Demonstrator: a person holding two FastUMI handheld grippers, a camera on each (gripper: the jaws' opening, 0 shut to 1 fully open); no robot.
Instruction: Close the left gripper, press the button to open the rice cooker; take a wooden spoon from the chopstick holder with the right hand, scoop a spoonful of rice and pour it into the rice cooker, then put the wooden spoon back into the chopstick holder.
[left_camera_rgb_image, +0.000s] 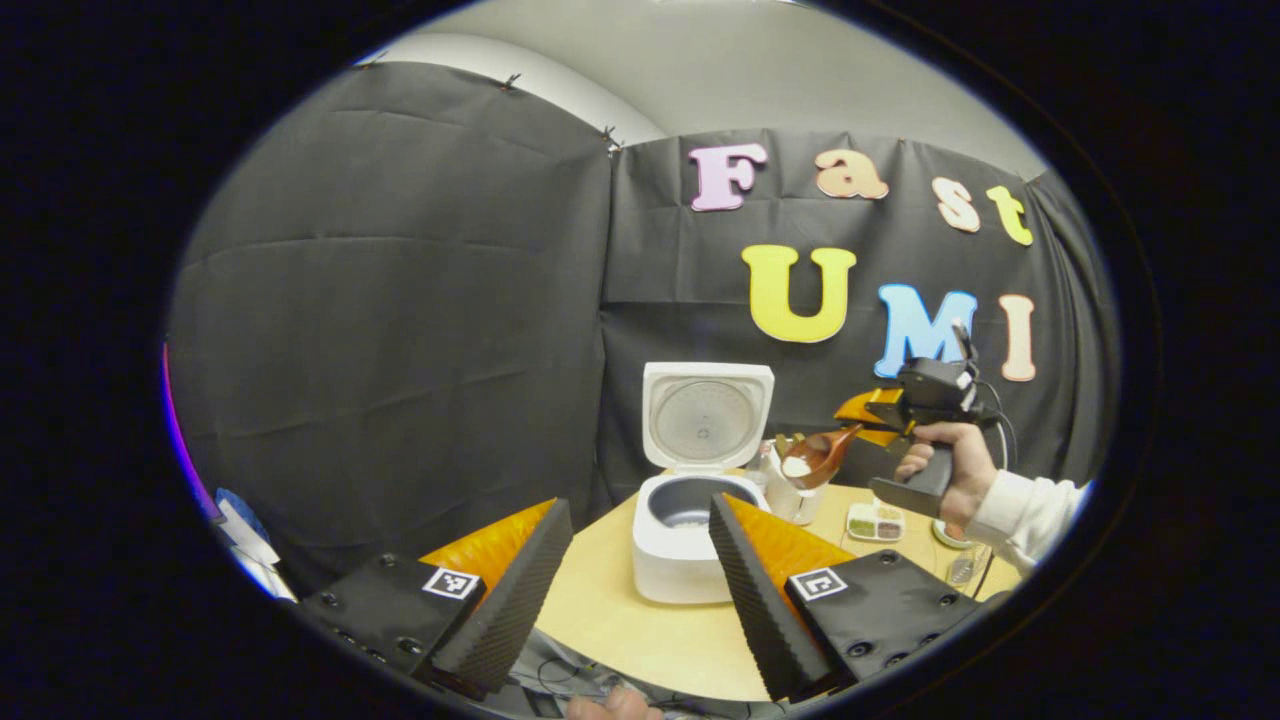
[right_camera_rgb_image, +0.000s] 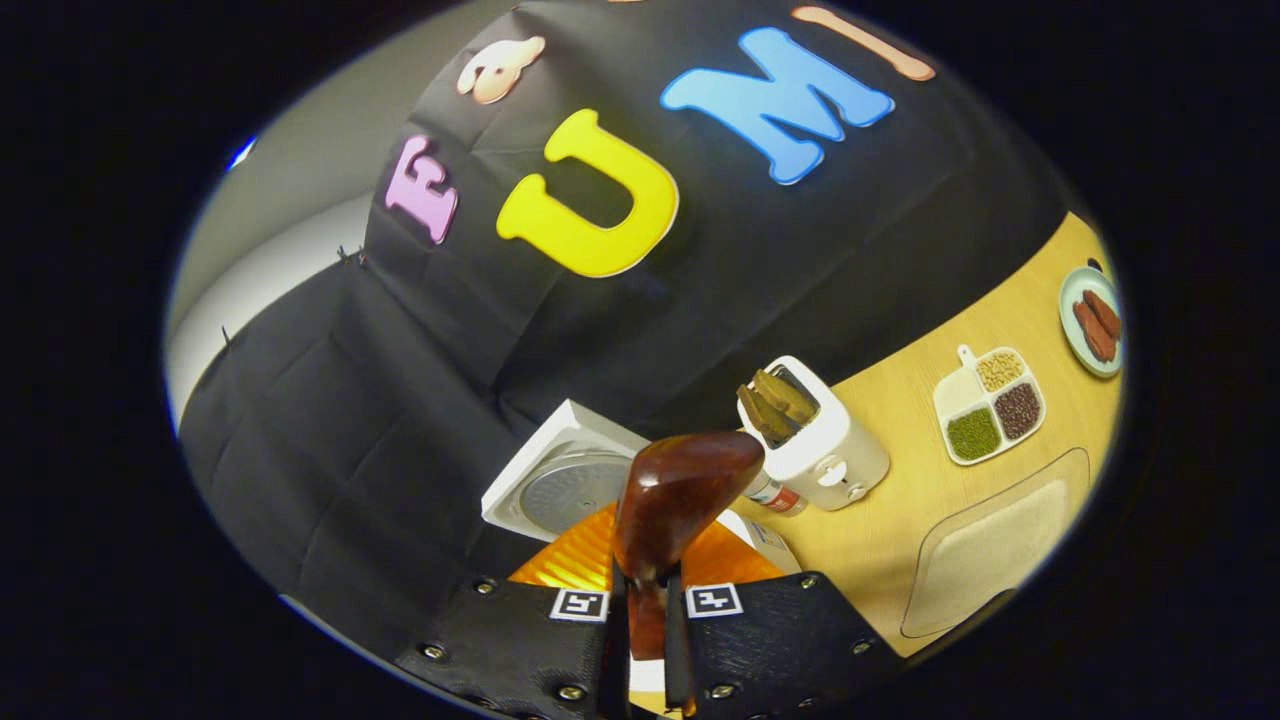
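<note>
Lid's up, spoonful of rice on its way to the pot

Left gripper (left_camera_rgb_image: 640, 560) hangs spread wide, holding nothing. Rice cooker (left_camera_rgb_image: 690, 510) is already open on the table (left_camera_rgb_image: 620, 610). Right gripper (left_camera_rgb_image: 868, 412) is clamped on the wooden spoon (left_camera_rgb_image: 818, 455), loaded and just right of the pot. Still left, I'd say: tip it in, then return the spoon to the chopstick holder (right_camera_rgb_image: 815, 435).

White rice cooker (left_camera_rgb_image: 688, 545), brown wooden spoon (right_camera_rgb_image: 675, 495), white chopstick holder (right_camera_rgb_image: 825, 450), yellowish table (left_camera_rgb_image: 640, 620).

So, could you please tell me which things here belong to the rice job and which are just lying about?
Job: rice cooker, wooden spoon held by right gripper, chopstick holder, left gripper.
Lying about: divided grain dish, round plate, mat.
</note>
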